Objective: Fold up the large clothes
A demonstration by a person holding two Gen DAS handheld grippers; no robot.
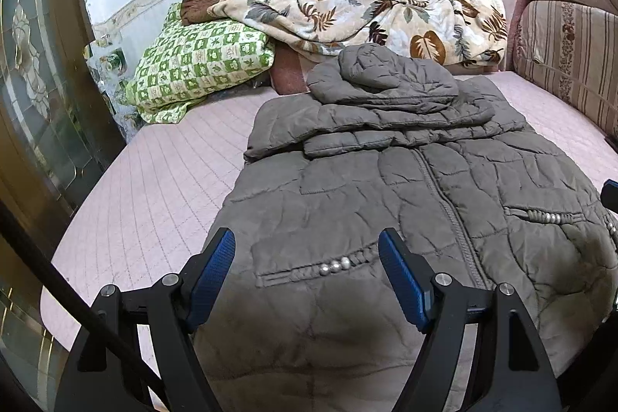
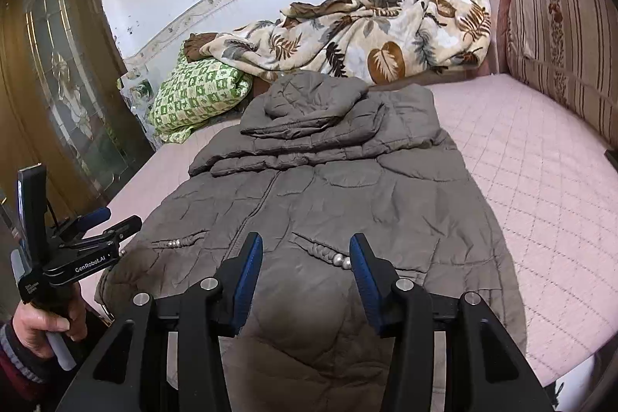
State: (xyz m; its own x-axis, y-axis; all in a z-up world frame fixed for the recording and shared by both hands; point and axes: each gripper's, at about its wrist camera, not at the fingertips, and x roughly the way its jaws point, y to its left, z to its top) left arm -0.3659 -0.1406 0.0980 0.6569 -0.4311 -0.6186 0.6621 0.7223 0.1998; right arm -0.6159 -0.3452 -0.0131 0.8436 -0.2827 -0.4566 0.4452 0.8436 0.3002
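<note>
we've got a grey-brown quilted coat (image 1: 405,188) on a pink quilted bed (image 1: 162,180), green-and-white checked pillow (image 1: 201,64), cream blanket (image 1: 367,14) with brown leaf print.

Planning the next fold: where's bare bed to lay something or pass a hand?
Bare pink mattress cover between the grey puffer coat and the striped cushion; a narrower strip between the coat and the wooden door. Crowded at the far end: checked pillow, leaf-print blanket.

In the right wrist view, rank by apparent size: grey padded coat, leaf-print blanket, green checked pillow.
1. Grey padded coat, by far the largest, though it lies nearest the camera.
2. Leaf-print blanket.
3. Green checked pillow, partly covered by the blanket.
</note>
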